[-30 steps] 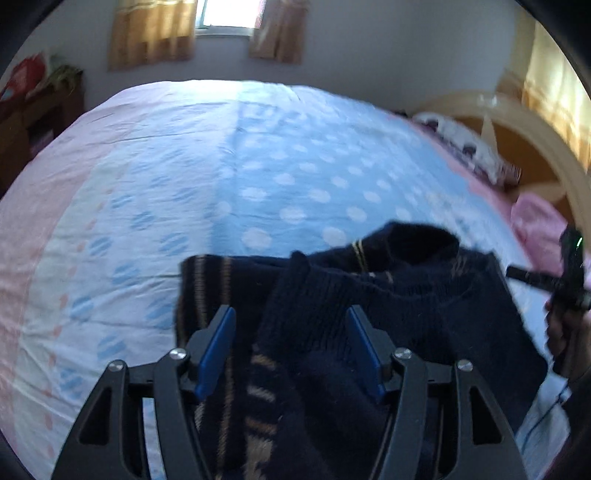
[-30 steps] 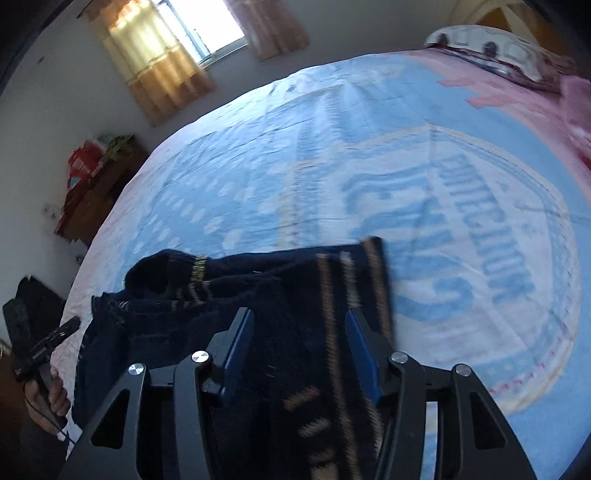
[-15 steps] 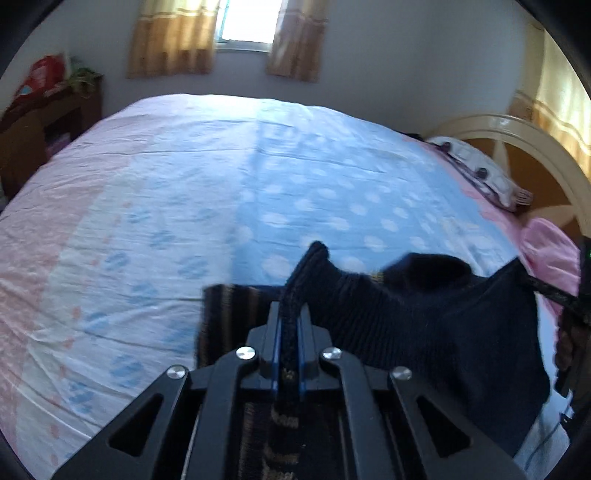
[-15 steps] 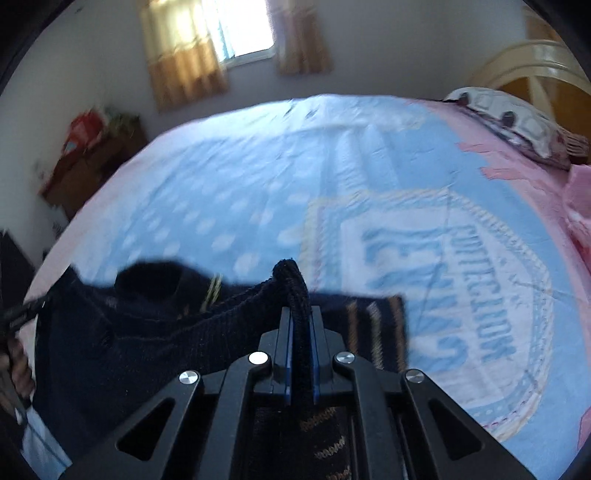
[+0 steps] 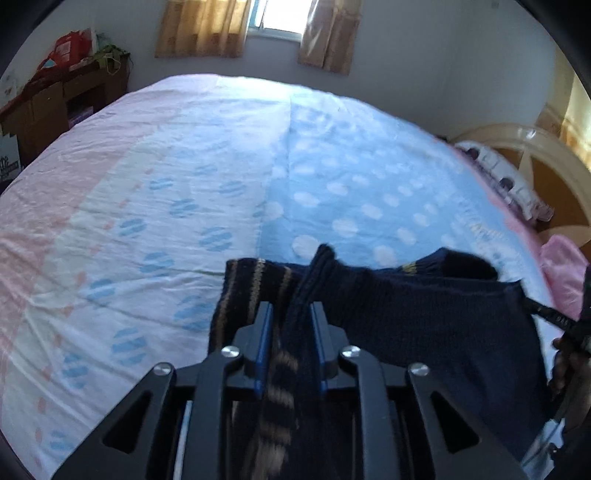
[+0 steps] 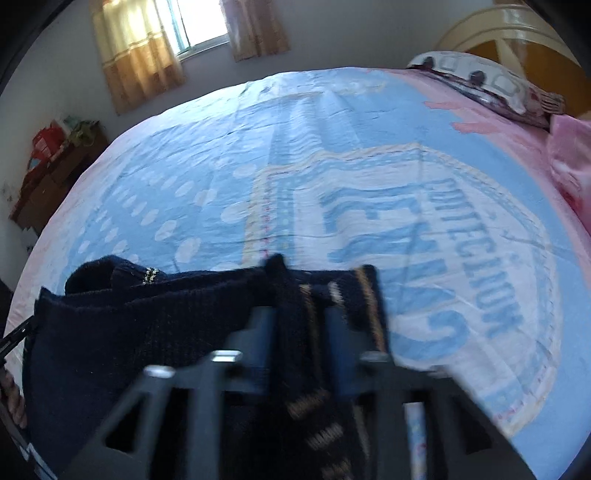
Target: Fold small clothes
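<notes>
While both grippers sit low over the garment: a fold is under way, not finished.
Garment: small navy sweater [image 5: 424, 317] with tan stripes, lying on the near part of the bedspread [image 5: 229, 177], collar toward the far side.
Left gripper [image 5: 291, 314]: jaws have just been opening; they stand a little apart, a raised ridge of knit between them. Pads look slack on it, so I judge it released rather than pinched.
Right gripper [image 6: 299, 321]: jaws have just been opening too, blurred in its own view; a striped strip of the sweater [image 6: 147, 332] rises between them, gap visible on both sides.
Done so far: striped sleeves appear drawn inward across the body on each side, judging by the stripes lying over the dark knit.
Left to do: body looks full length and bunched near the collar; it likely needs flattening and a fold from hem to neck.
Surroundings: pillow [image 6: 480, 85] at the headboard end, wooden cabinet [image 5: 62, 99] by the wall, curtained window [image 5: 273, 18] beyond.
Risk: loose knit may snag on a pad as the grippers withdraw.
</notes>
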A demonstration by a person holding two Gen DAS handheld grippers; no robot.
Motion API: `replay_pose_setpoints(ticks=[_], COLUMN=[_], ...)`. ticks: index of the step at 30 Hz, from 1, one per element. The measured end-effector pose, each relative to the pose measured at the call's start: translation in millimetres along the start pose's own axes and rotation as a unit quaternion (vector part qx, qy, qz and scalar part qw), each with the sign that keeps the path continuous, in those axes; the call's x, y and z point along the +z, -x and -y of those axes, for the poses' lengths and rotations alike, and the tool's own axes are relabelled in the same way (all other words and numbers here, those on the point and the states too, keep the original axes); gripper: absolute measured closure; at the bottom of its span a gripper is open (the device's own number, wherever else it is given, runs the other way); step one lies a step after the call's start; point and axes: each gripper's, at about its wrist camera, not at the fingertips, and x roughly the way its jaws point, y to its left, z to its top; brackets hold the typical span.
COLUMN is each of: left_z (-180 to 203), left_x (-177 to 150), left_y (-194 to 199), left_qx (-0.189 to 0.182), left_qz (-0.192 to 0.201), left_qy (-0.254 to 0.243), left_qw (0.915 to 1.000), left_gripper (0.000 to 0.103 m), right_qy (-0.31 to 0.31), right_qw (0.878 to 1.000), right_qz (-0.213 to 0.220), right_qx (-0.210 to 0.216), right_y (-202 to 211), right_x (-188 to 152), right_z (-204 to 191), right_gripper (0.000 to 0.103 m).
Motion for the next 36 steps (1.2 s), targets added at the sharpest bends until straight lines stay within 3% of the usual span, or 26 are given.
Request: replay_pose_setpoints(ticks=[4,7,11,12,18,23,25,30,36], left_z=[9.2,17.9,24.5,25.0,25.7,22.0,20.9,9.4,3.0], left_x=[-26.9,-55.8,-93.0,-103.5,-129.9,-134.1,-137.6,-138.6,-140.9], left_y=[42.7,59.0,58.1,55.2,56.4,64.1,64.4,61.3,60.8], left_qx=[-0.007,-0.018,0.017,0.041,0.074,0.079,0.092,0.085,0.068], left_qz=[0.031,0.026,-0.006,-0.013,-0.009,-0.012,-0.013,-0.015,-0.018], left_qy=[-0.019,-0.041,-0.083,-0.097,-0.133,-0.109,-0.106,-0.073,-0.058], left_qw=[0.9993,0.9987,0.9964,0.9943,0.9882,0.9908,0.9901,0.9936,0.9959], left_gripper=[0.054,0.050,0.050,0.050,0.045,0.040,0.028,0.018,0.017], right_qy=[0.002,0.025,0.068,0.081,0.110,0.111,0.096,0.115,0.147], right_qw=[1.000,0.998,0.994,0.992,0.993,0.993,0.995,0.991,0.987], right_qz=[0.016,0.016,-0.001,-0.009,-0.025,-0.009,-0.002,0.027,-0.015], right_qx=[0.026,0.057,0.088,0.092,0.047,0.032,0.023,0.058,0.055], right_y=[38.4,63.8,87.2,91.6,92.9,99.3,106.9,118.2,83.8], right_x=[-20.9,-50.1,-98.4,-113.5,-156.7,-163.5,-156.8,-143.6,-158.9], right_z=[2.2,-4.9,-15.3,-17.2,-6.1,-5.3,-12.4,-67.0,-124.4], right_gripper=[0.051,0.051,0.051,0.051,0.051,0.051,0.051,0.051,0.051])
